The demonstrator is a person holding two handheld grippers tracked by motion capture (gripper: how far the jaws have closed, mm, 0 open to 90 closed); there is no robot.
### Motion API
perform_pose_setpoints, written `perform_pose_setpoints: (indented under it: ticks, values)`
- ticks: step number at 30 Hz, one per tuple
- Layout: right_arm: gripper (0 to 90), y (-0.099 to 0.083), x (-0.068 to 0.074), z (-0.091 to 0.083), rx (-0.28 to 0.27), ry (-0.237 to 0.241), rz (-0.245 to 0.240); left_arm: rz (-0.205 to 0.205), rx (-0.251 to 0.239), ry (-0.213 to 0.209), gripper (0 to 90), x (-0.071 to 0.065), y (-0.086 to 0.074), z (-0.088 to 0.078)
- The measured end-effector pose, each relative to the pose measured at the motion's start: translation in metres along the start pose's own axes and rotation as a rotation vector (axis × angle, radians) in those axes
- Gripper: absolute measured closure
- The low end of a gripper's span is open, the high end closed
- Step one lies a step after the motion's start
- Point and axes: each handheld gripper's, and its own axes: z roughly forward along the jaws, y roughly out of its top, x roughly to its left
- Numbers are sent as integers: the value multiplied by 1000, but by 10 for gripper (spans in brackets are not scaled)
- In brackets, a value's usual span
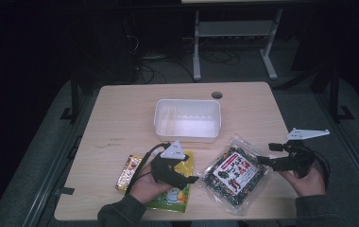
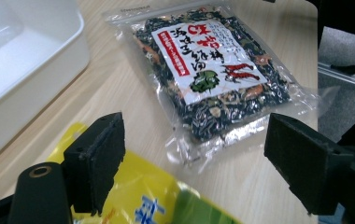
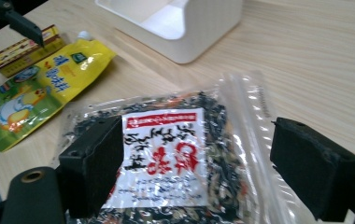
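A clear plastic bag of dark dried vegetable mix [image 1: 234, 173] lies flat on the near right part of a light wooden table [image 1: 121, 113]. Its long axis runs diagonally, from the near right corner of the table toward the white tub at the centre. A white label with red and black East Asian characters, a red banner strip, drawn red chillies and a green leaf motif sits on its face; the writing is too small to read for sense.

The right gripper [image 1: 265, 161] hovers at the bag's right edge, its two black jaws spread wide on either side of the bag with nothing held. In the right gripper view the bag [image 3: 166, 158] lies directly beneath and between those jaws.

The left gripper [image 1: 192, 179] is over a yellow and green pouch [image 1: 175, 196] just left of the bag, jaws also wide apart and empty. That pouch carries blue characters and a cartoon figure.

Just left of the pouch lies one small gold and brown packet [image 1: 129, 172].

One empty white rectangular tub [image 1: 187, 120] stands beyond all three packages, near the table's middle.

In all: one bag, one pouch, one packet, one tub, two grippers.
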Motion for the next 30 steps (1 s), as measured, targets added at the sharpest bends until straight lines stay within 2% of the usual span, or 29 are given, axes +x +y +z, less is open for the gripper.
perform_pose_setpoints:
  ticks: [3,9,17,22,27,30]
  values:
    - [176,-2,-10,-4,19,-20,27,3,23,-11,199,-1,7,14]
    - [192,-6,-24,-6,44,-46,70,11,48,-26,209,-2,16,31]
    - [235,-10,-37,-5,93,-82,110,11,81,-47,218,-3,22,52]
    - [274,-17,-47,-4,130,-93,145,6,99,-47,219,-2,22,62]
    - [321,-28,-56,-2,147,-97,191,4,120,-51,222,-1,21,70]
    - [363,-33,-60,-1,152,-99,200,-2,118,-49,222,0,21,71]
